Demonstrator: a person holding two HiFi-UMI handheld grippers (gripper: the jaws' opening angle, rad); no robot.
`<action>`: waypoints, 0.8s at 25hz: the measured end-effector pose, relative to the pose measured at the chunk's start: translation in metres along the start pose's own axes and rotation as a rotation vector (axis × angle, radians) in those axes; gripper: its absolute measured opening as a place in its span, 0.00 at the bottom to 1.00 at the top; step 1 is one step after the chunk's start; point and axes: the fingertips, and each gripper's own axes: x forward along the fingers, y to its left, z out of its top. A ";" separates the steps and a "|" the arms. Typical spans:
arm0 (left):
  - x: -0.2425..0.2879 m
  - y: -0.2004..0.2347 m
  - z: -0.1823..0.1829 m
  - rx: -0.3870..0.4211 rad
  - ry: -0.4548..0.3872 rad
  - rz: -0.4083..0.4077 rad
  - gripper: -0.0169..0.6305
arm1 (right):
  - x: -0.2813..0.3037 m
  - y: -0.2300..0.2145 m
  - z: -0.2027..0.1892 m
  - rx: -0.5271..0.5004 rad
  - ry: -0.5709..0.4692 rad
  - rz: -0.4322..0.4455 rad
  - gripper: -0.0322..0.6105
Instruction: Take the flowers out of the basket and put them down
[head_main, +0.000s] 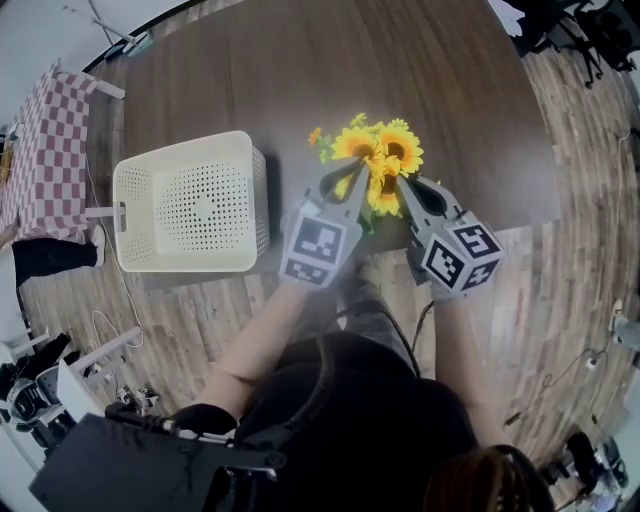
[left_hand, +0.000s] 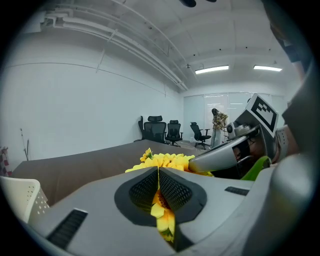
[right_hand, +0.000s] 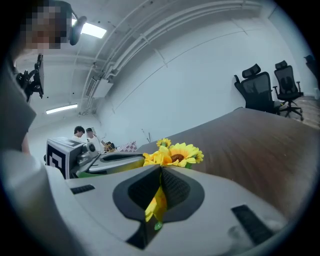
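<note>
The left hand-held gripper (left_hand: 159, 172) and the right hand-held gripper (right_hand: 160, 172) are each pressed together on yellow petals of the flowers (head_main: 380, 155). The bunch sits over the worktop's (head_main: 300, 70) near edge, well clear of the white basket (head_main: 180, 143) at its near left corner. Each gripper's cube carries black-and-white square markers.

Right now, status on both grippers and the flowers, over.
Left gripper and right gripper both shut on flowers. Flowers out of basket, over the table. Basket apart at left, nothing blocking.
</note>
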 end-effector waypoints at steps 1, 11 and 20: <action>0.000 0.000 0.000 -0.003 0.001 0.003 0.04 | 0.000 0.000 -0.001 -0.001 0.003 -0.002 0.05; -0.003 0.003 0.001 -0.032 -0.010 0.021 0.07 | -0.002 0.000 0.001 0.017 -0.007 -0.015 0.08; -0.014 0.007 0.001 -0.041 -0.028 0.067 0.27 | -0.010 -0.004 0.002 -0.033 -0.008 -0.076 0.22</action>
